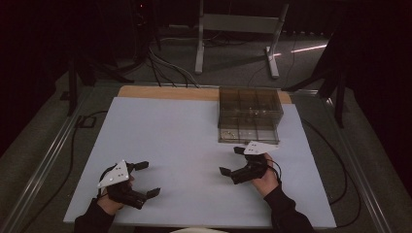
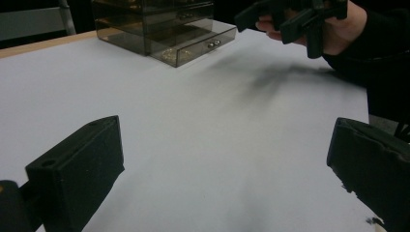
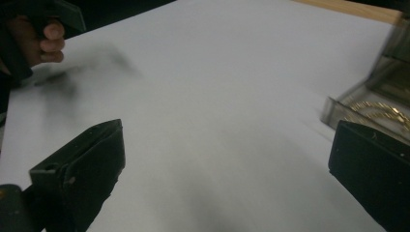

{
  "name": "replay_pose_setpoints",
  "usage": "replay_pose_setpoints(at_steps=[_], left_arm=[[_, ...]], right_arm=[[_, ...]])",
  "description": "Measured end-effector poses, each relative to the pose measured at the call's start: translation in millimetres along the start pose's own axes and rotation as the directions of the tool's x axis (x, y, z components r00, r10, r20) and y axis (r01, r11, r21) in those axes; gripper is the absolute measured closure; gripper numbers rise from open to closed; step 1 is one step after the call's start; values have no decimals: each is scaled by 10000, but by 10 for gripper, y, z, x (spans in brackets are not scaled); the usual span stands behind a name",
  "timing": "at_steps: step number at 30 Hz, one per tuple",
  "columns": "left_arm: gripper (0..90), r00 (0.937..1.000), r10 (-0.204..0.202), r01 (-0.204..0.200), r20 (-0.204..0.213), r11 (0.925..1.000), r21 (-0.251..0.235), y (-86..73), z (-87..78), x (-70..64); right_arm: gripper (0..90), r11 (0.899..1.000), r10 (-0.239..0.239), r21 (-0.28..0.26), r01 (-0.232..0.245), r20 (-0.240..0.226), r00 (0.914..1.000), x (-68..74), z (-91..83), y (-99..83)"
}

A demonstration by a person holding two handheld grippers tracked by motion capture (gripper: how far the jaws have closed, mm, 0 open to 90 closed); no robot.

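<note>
A smoky clear drawer box point(image 1: 250, 114) stands at the far right of the white table top point(image 1: 184, 141). Its bottom drawer point(image 2: 198, 46) is pulled out a little, and a gold chain point(image 3: 382, 110) lies inside it. My right gripper point(image 1: 231, 160) hovers just in front of the box, open, with nothing between its jaws. My left gripper point(image 1: 148, 178) is near the front left of the table, also open and holding nothing. In the left gripper view the box point(image 2: 159, 26) is far ahead. In the right gripper view the drawer's corner point(image 3: 338, 108) sits close to the right jaw.
A strip of bare wood point(image 1: 165, 92) edges the table's far side. Cables point(image 1: 165, 68) and a grey metal stand point(image 1: 233, 29) are on the floor beyond. The person's other hand and gripper point(image 2: 295, 19) appear at the top right of the left gripper view.
</note>
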State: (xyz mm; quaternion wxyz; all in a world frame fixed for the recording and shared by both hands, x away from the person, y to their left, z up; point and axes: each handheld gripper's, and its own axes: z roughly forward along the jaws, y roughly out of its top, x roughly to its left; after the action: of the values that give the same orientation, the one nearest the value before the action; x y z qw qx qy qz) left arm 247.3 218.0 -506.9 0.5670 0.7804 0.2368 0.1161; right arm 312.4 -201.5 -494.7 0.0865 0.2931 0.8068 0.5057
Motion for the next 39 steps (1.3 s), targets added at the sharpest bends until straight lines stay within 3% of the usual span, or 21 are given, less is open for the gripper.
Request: replay_pose_setpoints(at_steps=[7, 16, 23, 32, 39], left_arm=[[6, 10000, 14, -14, 4, 10000, 70, -7, 3, -4], [6, 10000, -27, 26, 49, 10000, 68, -4, 0, -3], [6, 9999, -73, 72, 74, 10000, 43, -2, -2, -6], [6, 9999, -106, 106, 67, 9999, 38, -5, -2, 1], [6, 9998, -170, 170, 48, 9999, 33, -9, 0, 7]], right_arm=[[0, 9985, 403, 348, -411, 241, 9989, -54, -125, -158], [0, 9989, 357, 303, -368, 379, 9986, -46, -308, -302], [0, 9993, 348, 127, -361, 899, 9953, -35, -507, -433], [0, 9926, 1199, -300, -1175, 987, 9879, -101, -758, -574], [0, 9888, 1493, -229, -1475, 1588, 9760, -171, -927, -704]])
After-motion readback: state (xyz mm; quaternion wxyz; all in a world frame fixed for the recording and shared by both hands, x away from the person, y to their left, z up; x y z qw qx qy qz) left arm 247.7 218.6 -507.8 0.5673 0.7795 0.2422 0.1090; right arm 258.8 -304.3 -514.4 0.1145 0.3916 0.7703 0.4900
